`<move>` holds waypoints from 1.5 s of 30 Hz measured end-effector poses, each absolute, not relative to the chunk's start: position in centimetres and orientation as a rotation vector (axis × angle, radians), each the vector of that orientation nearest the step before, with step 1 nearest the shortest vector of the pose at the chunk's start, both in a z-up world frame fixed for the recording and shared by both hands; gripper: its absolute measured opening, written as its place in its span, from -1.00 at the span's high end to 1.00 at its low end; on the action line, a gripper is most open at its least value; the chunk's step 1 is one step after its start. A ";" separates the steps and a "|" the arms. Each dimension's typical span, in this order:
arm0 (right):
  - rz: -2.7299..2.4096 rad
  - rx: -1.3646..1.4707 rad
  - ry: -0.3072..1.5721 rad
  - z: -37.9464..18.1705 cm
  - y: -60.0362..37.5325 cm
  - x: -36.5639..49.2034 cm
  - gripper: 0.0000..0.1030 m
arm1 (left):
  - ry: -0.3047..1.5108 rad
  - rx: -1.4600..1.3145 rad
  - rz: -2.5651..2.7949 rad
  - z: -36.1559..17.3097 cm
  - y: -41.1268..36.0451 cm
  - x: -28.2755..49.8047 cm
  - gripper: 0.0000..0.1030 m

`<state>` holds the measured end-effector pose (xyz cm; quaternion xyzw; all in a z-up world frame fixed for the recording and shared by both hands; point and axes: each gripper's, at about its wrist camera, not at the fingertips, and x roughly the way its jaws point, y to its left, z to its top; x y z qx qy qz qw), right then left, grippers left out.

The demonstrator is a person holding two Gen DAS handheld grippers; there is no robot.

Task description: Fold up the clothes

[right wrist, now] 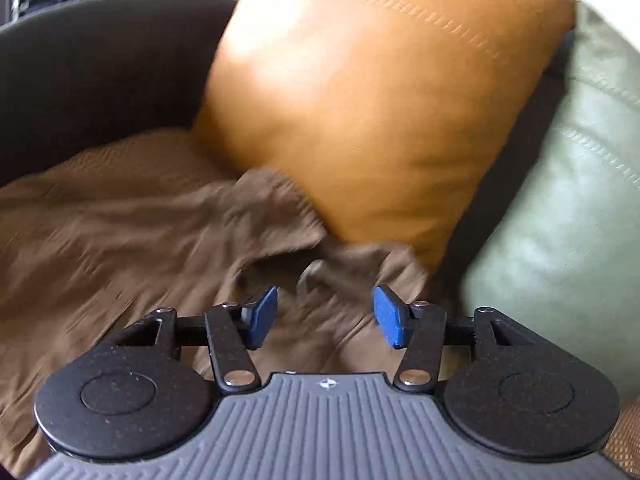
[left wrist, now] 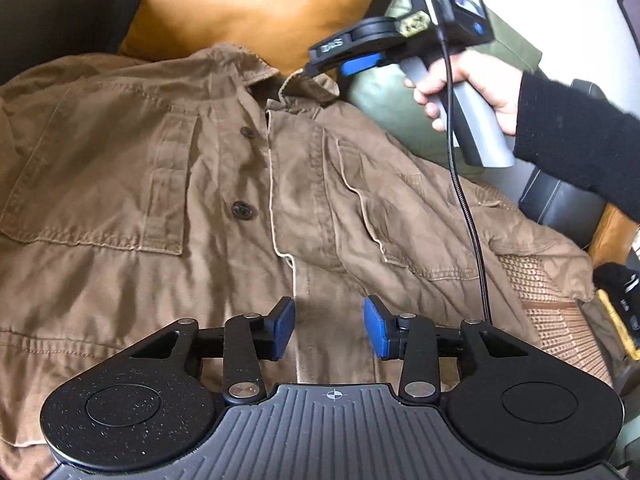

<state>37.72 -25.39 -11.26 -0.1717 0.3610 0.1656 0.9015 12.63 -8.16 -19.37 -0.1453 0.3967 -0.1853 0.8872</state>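
The sofa (right wrist: 100,80) under everything is dark, with a curved back. On its seat my brown shirt (left wrist: 160,160) lies spread front up, collar (left wrist: 248,68) toward the cushions, wrinkled but mostly flat. Its button placket runs down the middle, with a chest pocket (left wrist: 108,184) on each side. The shirt's right edge lies over a woven tan cloth (left wrist: 548,312).

Behind the collar an orange cushion (right wrist: 380,100) leans against the sofa back, and a pale green cushion (right wrist: 568,200) sits just beside it on the right. The shirt's collar end touches the base of the orange one.

My left gripper (left wrist: 329,326) hangs over the lower placket with its blue pads apart. The cloth shows flat in the gap, and neither pad presses on it, so it holds nothing. My right gripper (right wrist: 324,314) is up at the collar, also parted, with the crumpled collar fabric showing between the pads but not pinched. That view is blurred, so I cannot tell whether the pads brush the cloth.

From the left view I see my right hand (left wrist: 472,88) in a black sleeve (left wrist: 576,140) around the grey handle, a black cable (left wrist: 468,216) trailing from it across the shirt. Two dark buttons (left wrist: 243,210) sit on the placket
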 end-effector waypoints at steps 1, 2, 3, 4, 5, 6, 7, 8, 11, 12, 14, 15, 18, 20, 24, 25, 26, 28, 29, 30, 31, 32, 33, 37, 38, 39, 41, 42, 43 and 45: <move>0.349 -0.338 0.775 -11.6 -25.0 37.9 -0.09 | 0.826 -0.293 -0.380 -19.5 -8.4 12.7 -0.09; 0.343 -0.314 0.798 -12.1 -24.7 38.4 -0.09 | 0.830 -0.289 -0.378 -19.8 -8.5 12.9 -0.09; 0.332 -0.290 0.814 -12.6 -24.4 39.0 -0.09 | 0.835 -0.289 -0.377 -20.0 -8.6 13.1 -0.09; 0.316 -0.259 0.833 -13.2 -24.2 39.7 -0.09 | 0.839 -0.291 -0.376 -20.2 -8.6 13.3 -0.09; 0.291 -0.218 0.857 -13.9 -23.8 40.4 -0.10 | 0.839 -0.297 -0.379 -20.5 -8.5 13.4 -0.10; 0.258 -0.175 0.878 -14.6 -23.6 41.2 -0.10 | 0.838 -0.303 -0.383 -20.6 -8.4 13.6 -0.10; 0.215 -0.127 0.898 -15.4 -23.7 42.3 -0.10 | 0.837 -0.308 -0.388 -20.8 -8.3 13.7 -0.11; 0.175 -0.083 0.915 -16.1 -23.8 43.2 -0.12 | 0.834 -0.314 -0.393 -20.9 -8.2 13.9 -0.11; 0.103 -0.013 0.933 -17.5 -23.9 45.3 -0.19 | 0.828 -0.332 -0.409 -21.3 -8.1 14.4 -0.11; 0.080 -0.029 0.932 -17.8 -23.7 45.7 -0.23 | 0.828 -0.342 -0.415 -21.4 -8.0 14.5 -0.11; 0.041 -0.062 0.929 -18.5 -23.3 46.2 -0.22 | 0.833 -0.365 -0.425 -21.5 -7.9 14.8 0.35; 0.039 -0.064 0.931 -18.6 -23.1 46.3 -0.19 | 0.835 -0.373 -0.429 -21.5 -7.9 14.9 0.36; 0.060 -0.062 0.938 -18.6 -22.8 46.4 0.58 | 0.832 -0.378 -0.419 -21.5 -7.5 14.7 0.82; 0.073 -0.069 0.926 -18.0 -22.5 45.9 0.71 | 0.821 -0.393 -0.412 -21.1 -7.2 14.4 0.95; 0.109 -0.034 0.852 -15.5 -22.8 44.5 0.94 | 0.762 -0.378 -0.399 -19.4 -7.0 12.9 1.00; 0.120 -0.007 0.830 -14.7 -23.1 44.2 0.94 | 0.748 -0.370 -0.395 -19.0 -7.0 12.4 1.00; 0.128 0.014 0.811 -14.0 -23.3 43.9 0.94 | 0.736 -0.363 -0.391 -18.6 -6.9 12.0 1.00; 0.144 0.024 0.783 -12.9 -23.4 43.5 0.95 | 0.724 -0.362 -0.374 -18.3 -6.8 11.3 1.00; 0.152 0.018 0.777 -12.7 -23.3 43.4 0.95 | 0.722 -0.366 -0.363 -18.3 -6.6 11.1 1.00; 0.159 0.013 0.777 -12.6 -23.2 43.5 0.95 | 0.720 -0.370 -0.352 -18.3 -6.4 10.8 1.00; 0.165 0.009 0.778 -12.6 -23.2 43.6 0.95 | 0.726 -0.377 -0.341 -18.4 -6.2 10.8 1.00; 0.170 0.006 0.782 -12.9 -23.1 43.8 0.95 | 0.736 -0.386 -0.328 -18.6 -6.0 10.8 1.00; 0.174 0.002 0.786 -13.2 -23.0 44.1 0.96 | 0.748 -0.394 -0.320 -18.8 -5.8 10.8 1.00; 0.187 -0.014 0.824 -15.5 -22.0 44.9 1.00 | 0.781 -0.390 -0.301 -19.3 -5.1 10.7 1.00; 0.195 -0.011 0.830 -16.3 -21.7 44.9 1.00 | 0.785 -0.383 -0.302 -19.3 -5.0 10.6 1.00; 0.202 -0.012 0.836 -16.8 -21.3 45.0 1.00 | 0.788 -0.377 -0.300 -19.3 -4.9 10.4 1.00; 0.217 -0.023 0.839 -17.7 -20.4 45.0 1.00 | 0.791 -0.378 -0.302 -19.2 -4.7 10.3 1.00; 0.219 -0.031 0.843 -18.0 -20.0 45.0 1.00 | 0.795 -0.384 -0.306 -19.2 -4.5 10.3 1.00; 0.220 -0.039 0.846 -18.2 -19.7 45.0 1.00 | 0.802 -0.393 -0.312 -19.2 -4.3 10.3 1.00; 0.232 -0.016 0.851 -18.0 -19.7 44.6 0.99 | 0.815 -0.412 -0.323 -19.1 -3.8 10.4 0.73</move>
